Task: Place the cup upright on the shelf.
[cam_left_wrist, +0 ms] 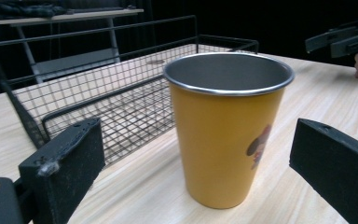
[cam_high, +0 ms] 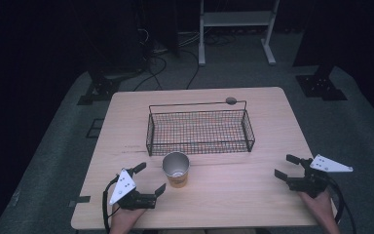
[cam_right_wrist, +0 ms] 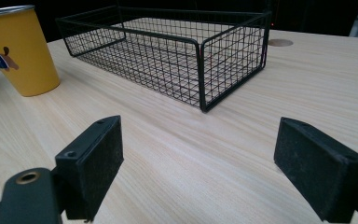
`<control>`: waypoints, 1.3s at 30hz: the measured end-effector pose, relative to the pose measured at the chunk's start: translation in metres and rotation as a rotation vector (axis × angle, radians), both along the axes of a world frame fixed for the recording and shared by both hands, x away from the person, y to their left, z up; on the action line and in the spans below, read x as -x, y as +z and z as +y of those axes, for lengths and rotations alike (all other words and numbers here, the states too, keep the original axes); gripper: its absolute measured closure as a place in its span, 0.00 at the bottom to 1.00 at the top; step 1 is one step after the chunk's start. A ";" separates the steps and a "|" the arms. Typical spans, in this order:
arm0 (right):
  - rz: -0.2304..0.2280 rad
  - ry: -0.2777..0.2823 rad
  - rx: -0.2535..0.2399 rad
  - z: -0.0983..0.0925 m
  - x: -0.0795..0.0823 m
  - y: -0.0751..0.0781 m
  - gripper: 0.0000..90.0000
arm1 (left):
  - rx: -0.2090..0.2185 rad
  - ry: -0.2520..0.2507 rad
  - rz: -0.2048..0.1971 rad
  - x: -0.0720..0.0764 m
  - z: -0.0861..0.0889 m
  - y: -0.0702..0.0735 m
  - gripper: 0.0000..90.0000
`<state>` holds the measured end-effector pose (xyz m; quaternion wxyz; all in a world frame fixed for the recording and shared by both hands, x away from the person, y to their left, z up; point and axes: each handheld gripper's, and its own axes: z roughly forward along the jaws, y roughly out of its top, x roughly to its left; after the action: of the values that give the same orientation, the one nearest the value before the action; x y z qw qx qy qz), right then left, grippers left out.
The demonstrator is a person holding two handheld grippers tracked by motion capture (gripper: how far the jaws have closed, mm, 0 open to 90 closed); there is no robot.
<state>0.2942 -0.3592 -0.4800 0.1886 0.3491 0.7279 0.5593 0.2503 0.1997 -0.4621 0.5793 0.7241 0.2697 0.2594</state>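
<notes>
Where the desk's near edge runs, toward its left, a yellow metal cup (cam_high: 176,169) stands upright, just in front of the wire basket (cam_high: 199,127). Likely light, stiff, smooth-walled, so slippery: grip mid-wall, squarely, below the rolled rim. Left gripper (cam_high: 147,181) sits just beside it, jaws wide, cup between them but untouched. Right gripper (cam_high: 287,166) rests near the right edge, jaws wide, empty.

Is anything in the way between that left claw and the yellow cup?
Nothing visible. The left gripper is open, and the yellow cup stands upright just ahead of its jaws on bare table. The wire basket sits beyond the cup.
</notes>
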 end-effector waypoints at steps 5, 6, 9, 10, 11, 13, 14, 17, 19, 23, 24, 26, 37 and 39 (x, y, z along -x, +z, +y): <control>0.000 0.001 0.001 0.000 0.000 0.000 0.16 | -0.008 -0.019 0.002 -0.002 -0.009 -0.001 0.03; 0.000 0.001 0.001 0.000 0.000 0.000 0.16 | -0.008 -0.019 0.002 -0.002 -0.009 -0.001 0.03; 0.000 0.001 0.000 0.000 0.000 0.000 0.16 | -0.013 -0.032 0.011 -0.005 -0.015 -0.001 0.03; 0.000 0.001 0.000 0.000 0.000 0.000 0.16 | -0.015 -0.037 0.015 -0.006 -0.017 -0.001 0.03; 0.000 0.001 0.000 0.000 0.000 0.000 0.16 | -0.020 -0.038 0.015 -0.007 -0.018 -0.002 0.03; 0.000 0.001 0.000 0.000 0.000 0.000 0.16 | -0.023 -0.041 0.012 -0.007 -0.021 -0.003 0.03; 0.000 0.002 0.000 0.000 0.000 0.000 0.16 | -0.023 -0.044 0.014 -0.008 -0.022 -0.003 0.03; 0.000 0.002 0.000 0.000 0.000 0.000 0.16 | -0.027 -0.050 0.018 -0.010 -0.027 -0.004 0.03; 0.000 0.002 0.000 0.000 0.000 0.000 0.16 | -0.030 -0.053 0.016 -0.012 -0.030 -0.003 0.03; -0.001 0.002 0.000 0.000 0.000 0.000 0.16 | -0.034 -0.052 0.020 -0.017 -0.036 -0.004 0.03; 0.000 0.002 0.000 0.000 0.000 0.000 0.16 | -0.035 -0.052 0.024 -0.018 -0.037 -0.004 0.03; -0.001 0.002 0.001 0.000 0.000 0.000 0.16 | -0.036 -0.053 0.025 -0.020 -0.039 -0.005 0.03; -0.001 0.003 0.002 0.000 0.000 0.000 0.16 | -0.051 -0.048 0.026 -0.028 -0.050 -0.006 0.03; -0.001 0.003 0.002 0.000 0.000 0.000 0.16 | -0.051 -0.046 0.026 -0.030 -0.051 -0.005 0.03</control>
<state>0.2942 -0.3591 -0.4800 0.1886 0.3474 0.7289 0.5590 0.2805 0.1487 -0.4675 0.5628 0.7482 0.2537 0.2432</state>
